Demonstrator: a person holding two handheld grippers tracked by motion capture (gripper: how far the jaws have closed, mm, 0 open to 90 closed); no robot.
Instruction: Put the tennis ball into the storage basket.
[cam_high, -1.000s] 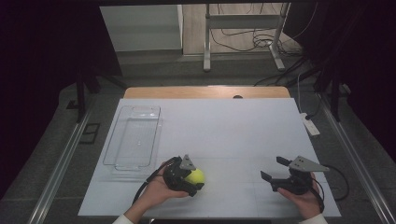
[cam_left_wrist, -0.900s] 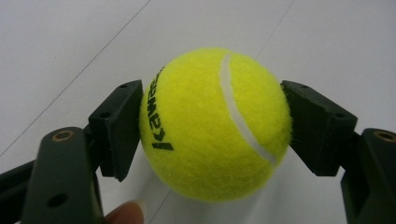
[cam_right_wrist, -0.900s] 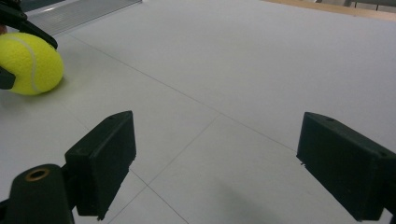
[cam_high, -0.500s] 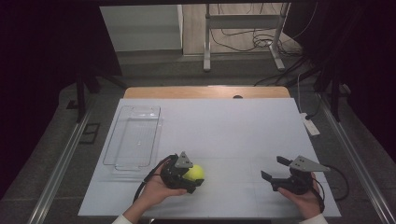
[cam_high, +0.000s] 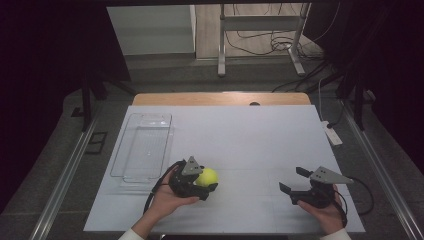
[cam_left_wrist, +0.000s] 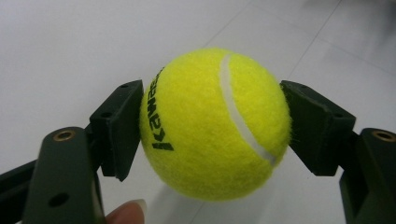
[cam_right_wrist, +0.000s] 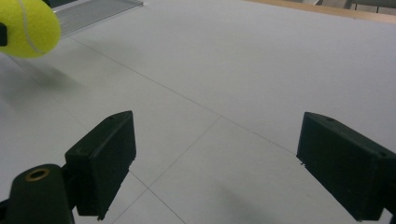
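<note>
Now we have the left gripper (cam_left_wrist: 212, 123) clamped across the tennis ball (cam_left_wrist: 215, 125) to carry it, while our right gripper (cam_right_wrist: 219, 163), off to its side, stays wide and empty.

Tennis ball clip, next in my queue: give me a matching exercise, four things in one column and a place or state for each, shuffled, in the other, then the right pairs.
Things:
1. ball
2. tray
3. left claw
4. right claw

Places or states:
A. open, nothing between its pads
B. clear and empty, at the table's left side
C. yellow, pinched from both sides
D. shut on the ball

Pairs: 1-C, 2-B, 3-D, 4-A
</note>
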